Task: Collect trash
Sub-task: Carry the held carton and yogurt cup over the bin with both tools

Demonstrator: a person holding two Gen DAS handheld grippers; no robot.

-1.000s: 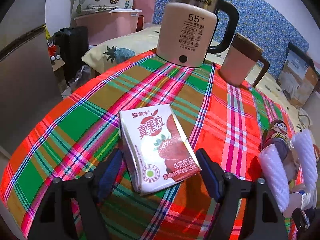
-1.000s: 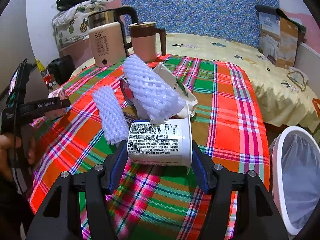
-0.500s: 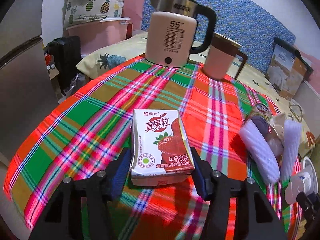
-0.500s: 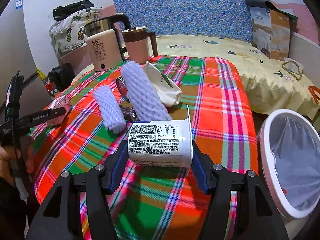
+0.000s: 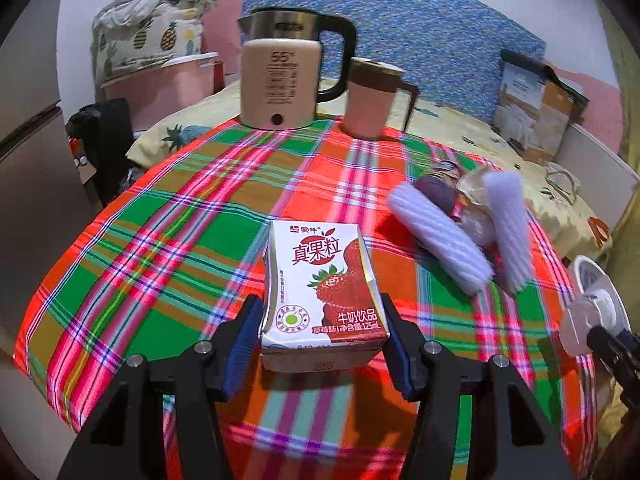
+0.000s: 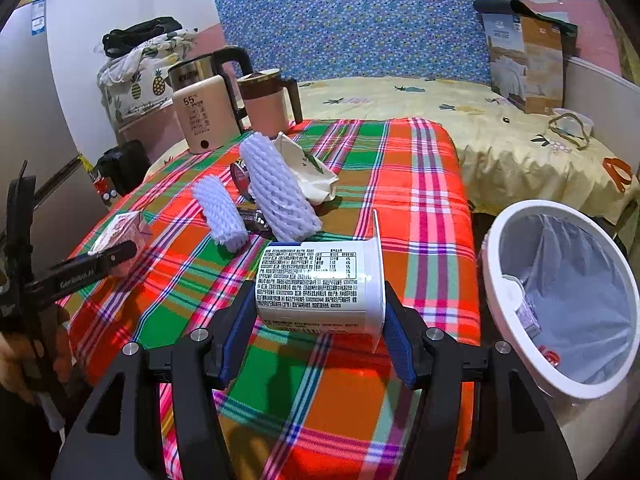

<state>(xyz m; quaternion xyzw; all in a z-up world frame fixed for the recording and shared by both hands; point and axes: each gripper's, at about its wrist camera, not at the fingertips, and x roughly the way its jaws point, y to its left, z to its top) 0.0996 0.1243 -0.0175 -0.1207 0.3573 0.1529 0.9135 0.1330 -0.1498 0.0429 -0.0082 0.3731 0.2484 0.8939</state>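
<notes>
A: What does the left gripper (image 5: 322,338) hold?

B: Its blue pads clamp a small white-and-red strawberry milk carton (image 5: 322,294), lifted above the plaid red-green tablecloth (image 5: 168,240).

A: And the right gripper (image 6: 320,330)?

B: It grasps a white plastic yogurt cup (image 6: 318,282) lying sideways, above the table edge. Just to its right stands a white round trash bin with a grey liner (image 6: 560,300).

A: What lies further on the cloth?

B: Two white foam fruit nets (image 6: 276,190) beside a crumpled cream paper wrapper (image 6: 310,172). Behind them stand a beige electric kettle (image 6: 200,114) and a pink mug with brown lid (image 6: 266,104).
</notes>
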